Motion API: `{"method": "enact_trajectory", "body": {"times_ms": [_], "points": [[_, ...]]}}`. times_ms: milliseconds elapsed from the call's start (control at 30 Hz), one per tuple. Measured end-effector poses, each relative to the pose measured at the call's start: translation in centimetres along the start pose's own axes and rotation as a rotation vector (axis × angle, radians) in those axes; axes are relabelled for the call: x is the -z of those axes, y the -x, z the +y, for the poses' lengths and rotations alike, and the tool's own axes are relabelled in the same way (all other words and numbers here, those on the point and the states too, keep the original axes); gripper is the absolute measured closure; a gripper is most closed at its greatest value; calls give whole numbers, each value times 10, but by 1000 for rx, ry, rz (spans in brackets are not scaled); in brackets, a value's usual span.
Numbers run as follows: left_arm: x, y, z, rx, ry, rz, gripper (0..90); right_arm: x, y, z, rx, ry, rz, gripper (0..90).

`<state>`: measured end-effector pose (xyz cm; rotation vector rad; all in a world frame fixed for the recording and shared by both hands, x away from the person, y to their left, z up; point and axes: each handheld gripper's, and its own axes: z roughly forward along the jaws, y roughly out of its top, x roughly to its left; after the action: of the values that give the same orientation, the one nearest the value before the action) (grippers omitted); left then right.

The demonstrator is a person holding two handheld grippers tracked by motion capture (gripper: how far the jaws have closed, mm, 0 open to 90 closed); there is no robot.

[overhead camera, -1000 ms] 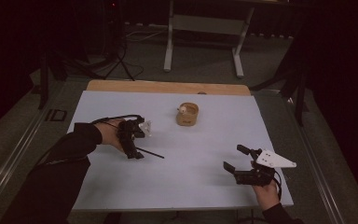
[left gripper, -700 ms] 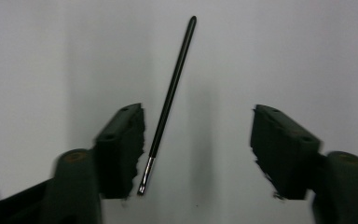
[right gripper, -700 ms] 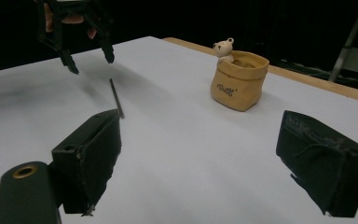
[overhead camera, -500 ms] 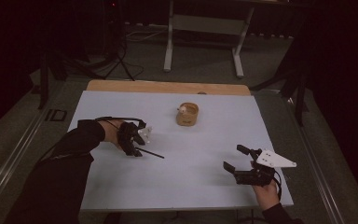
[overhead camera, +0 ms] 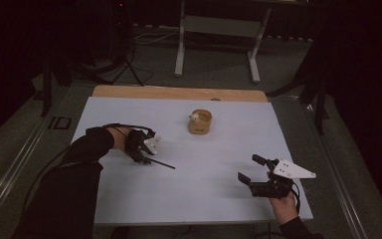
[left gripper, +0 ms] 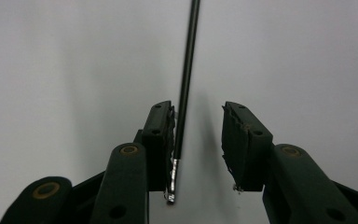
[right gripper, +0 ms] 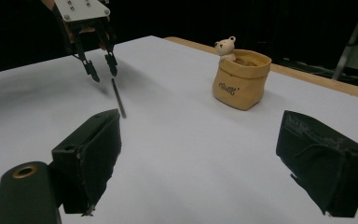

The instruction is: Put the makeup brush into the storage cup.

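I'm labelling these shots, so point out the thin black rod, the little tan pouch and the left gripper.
thin black rod (left gripper: 187, 65), left gripper view, mid shaft.
tan pouch (right gripper: 237, 88), right gripper view, front wall.
left gripper (overhead camera: 146, 158), high view, between its fingertips.

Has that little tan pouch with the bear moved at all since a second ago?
No. The tan pouch sits at the same spot below the table's wooden edge as before.
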<state>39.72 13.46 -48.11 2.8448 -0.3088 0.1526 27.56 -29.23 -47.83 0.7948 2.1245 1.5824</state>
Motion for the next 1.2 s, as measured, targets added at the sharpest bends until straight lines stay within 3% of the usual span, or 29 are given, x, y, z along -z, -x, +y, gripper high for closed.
{"method": "enact_trajectory", "body": {"times_ms": [167, 633, 867, 1200], "points": [[-6, -3, -4, 7, -26, -10, 648, 0, 0, 0, -1, 0, -3, 138], [-13, -9, -7, 14, -28, -20, 719, 1, 1, -1, -14, -2, -4, 139], [-22, -10, -6, -10, -62, -23, 731, 1, 1, -1, -16, -2, -6, 139], [-26, -12, -3, -25, -78, -72, 804, 1, 1, -1, -16, -7, -6, 139]]}}
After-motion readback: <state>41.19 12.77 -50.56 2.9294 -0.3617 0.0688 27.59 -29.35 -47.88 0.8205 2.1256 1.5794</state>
